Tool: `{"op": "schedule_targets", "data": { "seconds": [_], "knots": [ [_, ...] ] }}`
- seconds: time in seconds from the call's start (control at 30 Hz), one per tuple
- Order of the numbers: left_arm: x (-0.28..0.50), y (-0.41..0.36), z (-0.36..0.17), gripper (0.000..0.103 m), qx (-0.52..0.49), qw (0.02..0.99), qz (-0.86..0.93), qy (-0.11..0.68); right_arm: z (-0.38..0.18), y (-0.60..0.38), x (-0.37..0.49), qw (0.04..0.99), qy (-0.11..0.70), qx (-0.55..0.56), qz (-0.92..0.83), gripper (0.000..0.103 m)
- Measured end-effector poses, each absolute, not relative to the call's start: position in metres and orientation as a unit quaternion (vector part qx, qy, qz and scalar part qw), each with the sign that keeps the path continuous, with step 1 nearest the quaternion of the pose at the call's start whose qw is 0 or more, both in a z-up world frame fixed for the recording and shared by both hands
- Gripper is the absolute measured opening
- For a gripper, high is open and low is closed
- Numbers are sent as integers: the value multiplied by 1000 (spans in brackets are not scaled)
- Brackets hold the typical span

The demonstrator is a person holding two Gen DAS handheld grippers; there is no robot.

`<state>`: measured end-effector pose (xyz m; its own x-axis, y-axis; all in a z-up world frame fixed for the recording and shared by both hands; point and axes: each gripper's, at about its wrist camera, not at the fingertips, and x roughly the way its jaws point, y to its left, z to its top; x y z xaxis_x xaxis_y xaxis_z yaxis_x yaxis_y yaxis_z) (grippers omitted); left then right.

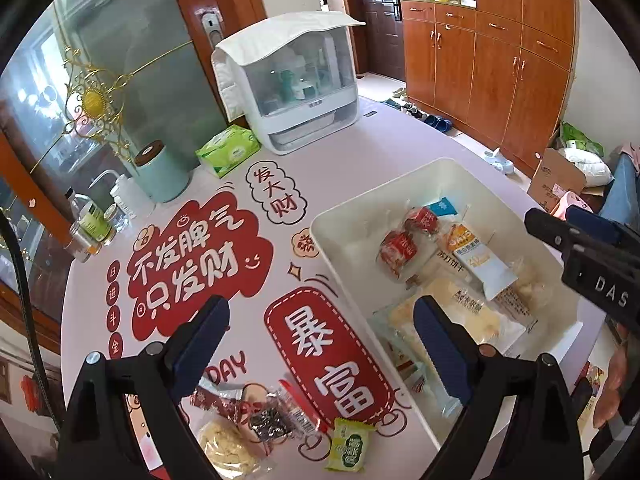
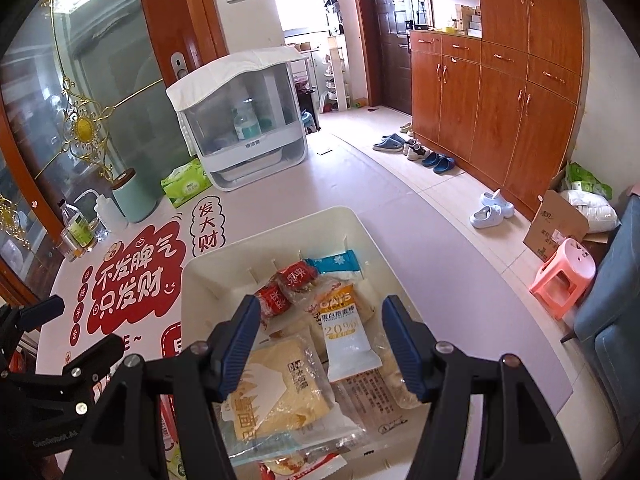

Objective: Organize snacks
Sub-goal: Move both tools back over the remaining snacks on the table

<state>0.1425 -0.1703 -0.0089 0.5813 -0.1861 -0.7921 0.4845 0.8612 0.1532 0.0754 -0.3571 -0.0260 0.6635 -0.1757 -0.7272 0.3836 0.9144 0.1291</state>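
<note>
A white bin [image 1: 400, 184] stands on the table's right side and holds several snack packs: two red ones [image 1: 404, 240], a white oats bar [image 2: 346, 332], a blue pack [image 2: 332, 264] and a yellow bread pack [image 2: 276, 388]. My right gripper [image 2: 322, 344] hovers open over the bin with nothing between its pads. My left gripper [image 1: 320, 344] is wide open above the printed table mat, just left of the bin. Under it lie loose snacks: a green packet [image 1: 350, 446], a dark clear-wrapped packet [image 1: 272, 420] and a pale biscuit pack [image 1: 228, 448].
At the table's back stand a white covered dish cabinet [image 1: 296, 92], a green tissue pack [image 1: 228, 148], a teal canister [image 1: 160, 172] and small bottles [image 1: 92, 220]. Right of the table lies the floor with shoes, a pink stool [image 2: 564, 272] and a cardboard box [image 2: 556, 224].
</note>
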Motion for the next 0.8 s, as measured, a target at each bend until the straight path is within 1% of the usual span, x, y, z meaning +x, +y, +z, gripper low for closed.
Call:
{"op": "schedule_targets", "data": {
  "seconds": [0.4,0.8],
  "knots": [
    [123,-117,-10,93,164,878,-152,423,-18,-331,68,909,370,137,-136,64],
    [117,-33,-16,93,126,885,-79,442,-5,-276,76,921,366,105,-76,64]
  ]
}}
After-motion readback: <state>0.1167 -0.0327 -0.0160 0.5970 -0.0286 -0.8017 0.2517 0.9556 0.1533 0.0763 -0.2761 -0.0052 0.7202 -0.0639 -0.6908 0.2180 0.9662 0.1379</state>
